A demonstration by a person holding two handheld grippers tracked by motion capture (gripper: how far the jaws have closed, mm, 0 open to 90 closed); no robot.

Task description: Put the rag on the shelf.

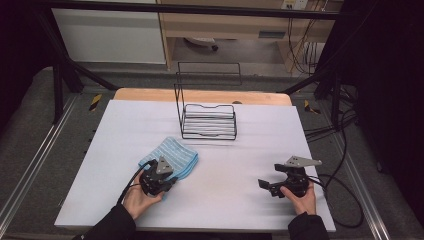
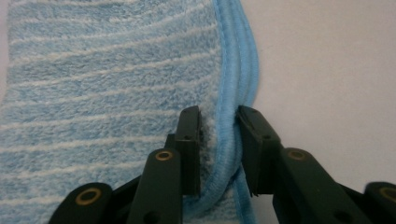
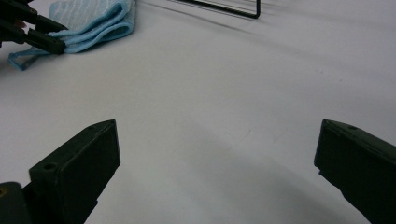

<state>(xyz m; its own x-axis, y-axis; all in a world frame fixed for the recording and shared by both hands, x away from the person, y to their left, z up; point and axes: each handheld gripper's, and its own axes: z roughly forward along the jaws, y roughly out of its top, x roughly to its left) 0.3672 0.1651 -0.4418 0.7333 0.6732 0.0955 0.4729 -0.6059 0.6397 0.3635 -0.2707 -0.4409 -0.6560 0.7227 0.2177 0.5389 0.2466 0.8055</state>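
On the white tabletop [image 1: 240, 170] a folded blue cloth with pale stripes [image 1: 172, 155] lies at about 10 o'clock from the centre of the sheet, just in front of the black wire rack [image 1: 207, 120], which stands toward 12 o'clock. The left hand-held gripper [image 1: 170, 184] sits at the cloth's near edge, at roughly 6 o'clock of it, held by the person's left hand [image 1: 136, 199]. In the left gripper view, this left hand-held gripper [image 2: 219, 135] has its two black jaws drawn in on the cloth's thick bound hem [image 2: 229, 93], which bunches up between the pads, so it grips the cloth [image 2: 107, 93]. The right hand-held gripper [image 1: 264, 186] rests well apart at about 4 o'clock on the tabletop, and the right gripper view shows its jaws spread wide over bare tabletop [image 3: 224, 107], holding nothing.
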